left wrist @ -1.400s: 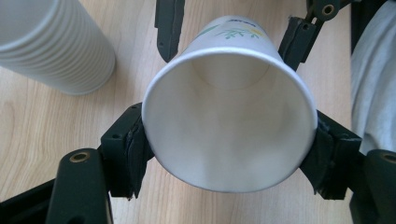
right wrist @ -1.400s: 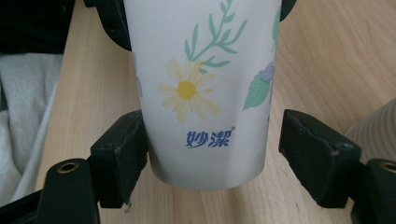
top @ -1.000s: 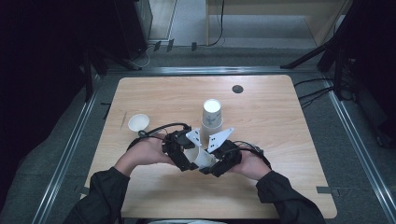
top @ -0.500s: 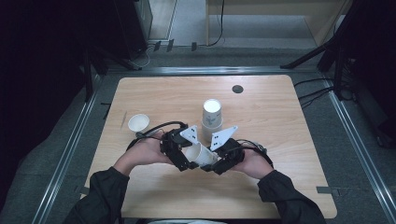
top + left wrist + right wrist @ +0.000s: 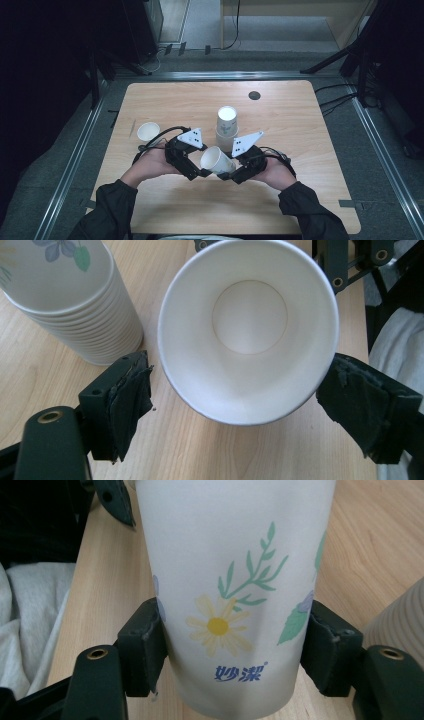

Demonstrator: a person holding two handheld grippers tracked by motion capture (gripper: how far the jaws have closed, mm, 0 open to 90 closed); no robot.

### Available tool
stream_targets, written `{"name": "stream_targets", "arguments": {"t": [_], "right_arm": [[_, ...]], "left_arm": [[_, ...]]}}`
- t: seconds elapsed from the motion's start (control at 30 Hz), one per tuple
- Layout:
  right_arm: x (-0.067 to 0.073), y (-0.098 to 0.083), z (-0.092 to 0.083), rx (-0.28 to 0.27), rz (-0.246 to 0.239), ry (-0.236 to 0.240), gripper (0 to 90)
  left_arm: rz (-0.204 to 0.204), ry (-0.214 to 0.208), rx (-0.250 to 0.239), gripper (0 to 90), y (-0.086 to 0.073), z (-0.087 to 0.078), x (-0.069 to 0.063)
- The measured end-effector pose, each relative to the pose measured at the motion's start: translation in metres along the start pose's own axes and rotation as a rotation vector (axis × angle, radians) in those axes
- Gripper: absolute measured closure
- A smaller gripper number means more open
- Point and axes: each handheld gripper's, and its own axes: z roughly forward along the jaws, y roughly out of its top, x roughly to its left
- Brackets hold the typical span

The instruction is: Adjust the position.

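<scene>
Paper cup (image 5: 216, 160) lies tilted on its side at the near middle of the table (image 5: 300, 130), between both hands, mouth toward the left. Right gripper (image 5: 231, 173) pinches its flowered wall (image 5: 235, 605), pads pressed on both sides. Left gripper (image 5: 200, 172) jaws have just been opening; they stand spread either side of the rim (image 5: 248, 332), not touching. Cup stack (image 5: 226, 127) stands just beyond. A lone cup (image 5: 148, 131) sits far left.
</scene>
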Motion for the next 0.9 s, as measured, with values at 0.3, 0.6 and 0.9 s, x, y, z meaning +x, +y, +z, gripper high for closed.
{"name": "stream_targets", "arguments": {"t": [0.3,0.6,0.9], "right_arm": [[-0.0006,0.0012,-0.0081,-0.060,0.027,0.036,34.6],[-0.0008,0.0024,-0.0070,-0.089,0.038,0.057,34.6],[0.0004,0.0045,-0.0040,-0.092,0.046,0.083,34.6]], "left_arm": [[-0.044,-0.005,-0.119,14.6,0.0022,0.0017,-0.0020],[-0.050,-0.010,-0.169,15.7,0.0040,0.0052,-0.0037],[-0.044,-0.034,-0.192,21.0,0.0033,0.0063,-0.0048]]}}
